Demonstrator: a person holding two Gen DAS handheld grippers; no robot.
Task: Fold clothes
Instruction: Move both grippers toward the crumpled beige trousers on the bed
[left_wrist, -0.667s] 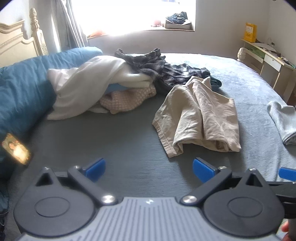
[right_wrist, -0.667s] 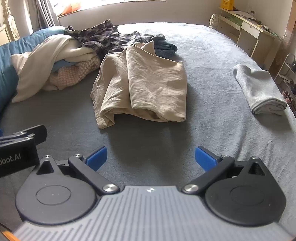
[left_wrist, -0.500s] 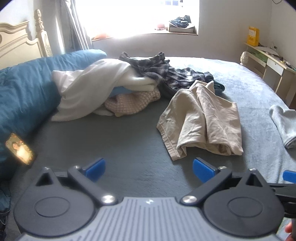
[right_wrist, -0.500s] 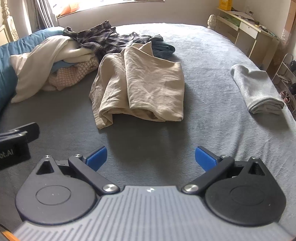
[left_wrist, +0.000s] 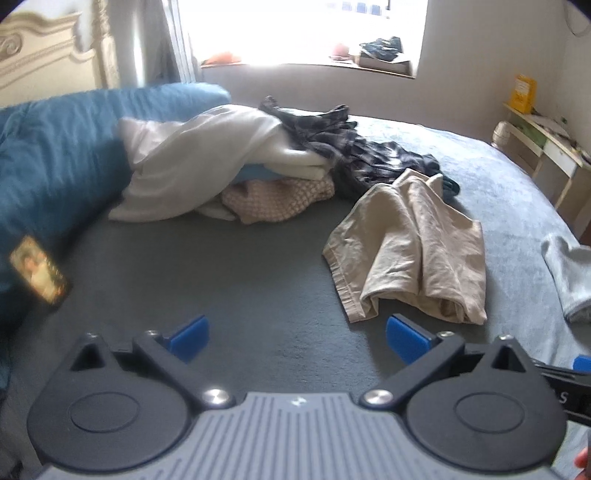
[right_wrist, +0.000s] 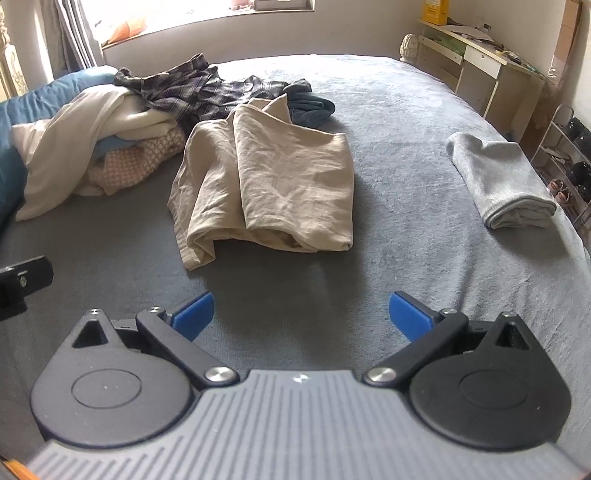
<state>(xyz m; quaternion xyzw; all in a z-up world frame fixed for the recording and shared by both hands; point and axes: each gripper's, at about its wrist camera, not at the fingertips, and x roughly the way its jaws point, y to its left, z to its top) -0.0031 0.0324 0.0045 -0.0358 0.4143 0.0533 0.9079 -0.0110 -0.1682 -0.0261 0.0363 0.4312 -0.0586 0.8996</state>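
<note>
Hovering over the grey bed (right_wrist: 388, 155), the left gripper (left_wrist: 297, 338) and right gripper (right_wrist: 301, 314) both gape wide and empty; the crumpled beige garment (right_wrist: 280, 184) lies just ahead, beside the clothes pile (right_wrist: 110, 129).

My two cameras sit low over the gray bed (right_wrist: 388, 122), side by side, looking forward. Both see the tan clothes (left_wrist: 410, 243) and the pile (right_wrist: 110, 122).

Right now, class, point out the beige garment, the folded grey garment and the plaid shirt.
beige garment (right_wrist: 291, 177), right wrist view, middle panel.
folded grey garment (right_wrist: 498, 177), right wrist view, top face.
plaid shirt (right_wrist: 192, 88), right wrist view, crumpled middle.
</note>
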